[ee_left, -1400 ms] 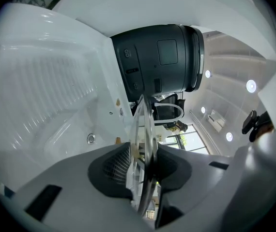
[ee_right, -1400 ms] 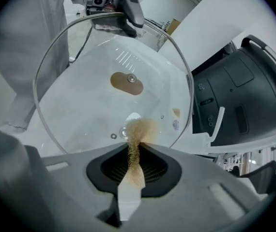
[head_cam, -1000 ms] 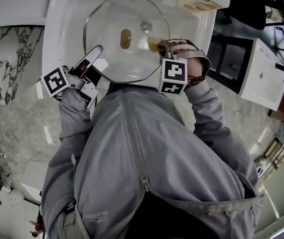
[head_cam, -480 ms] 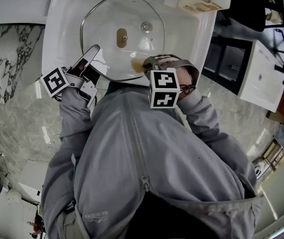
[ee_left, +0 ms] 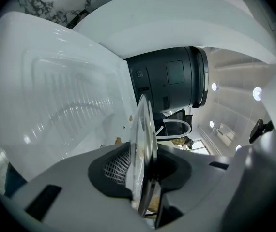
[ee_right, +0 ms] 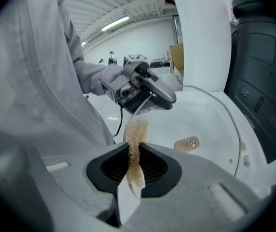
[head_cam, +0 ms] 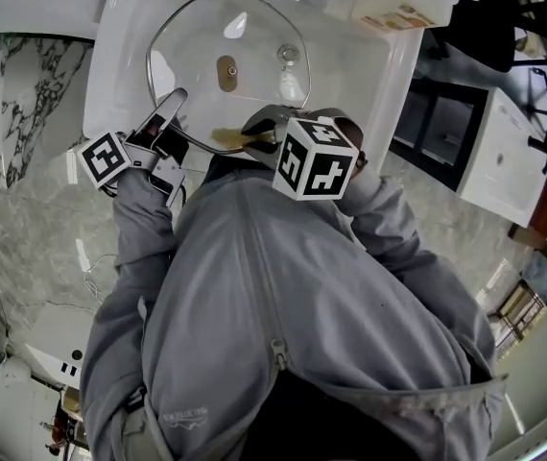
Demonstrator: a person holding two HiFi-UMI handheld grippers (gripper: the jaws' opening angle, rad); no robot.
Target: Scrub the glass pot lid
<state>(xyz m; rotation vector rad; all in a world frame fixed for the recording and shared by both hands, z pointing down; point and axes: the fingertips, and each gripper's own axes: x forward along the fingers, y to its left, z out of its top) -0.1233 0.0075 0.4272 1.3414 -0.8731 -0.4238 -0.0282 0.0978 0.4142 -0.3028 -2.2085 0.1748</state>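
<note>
The glass pot lid [head_cam: 254,36] with its brown knob [head_cam: 225,73] stands tilted in the white sink [head_cam: 110,65]. My left gripper [head_cam: 174,113] is shut on the lid's near-left rim; in the left gripper view the rim [ee_left: 143,139] runs edge-on between the pads of the left gripper [ee_left: 145,173]. My right gripper [head_cam: 257,128] is shut on a tan scrub cloth [head_cam: 227,139] at the lid's near edge. In the right gripper view the cloth [ee_right: 136,141] sticks up from the right gripper [ee_right: 135,170], with the lid [ee_right: 210,124] and the left gripper [ee_right: 150,93] beyond it.
A soap bottle [head_cam: 398,3] lies on the sink's far right corner. The drain [head_cam: 288,56] shows through the glass. Marble counter [head_cam: 24,113] flanks the sink on the left. A dark appliance [ee_left: 172,81] stands beyond the sink.
My right gripper has moved from the lid's right side to its near edge, rising and tipping with the cloth. The lid has tilted and shifted slightly left with the left gripper.
</note>
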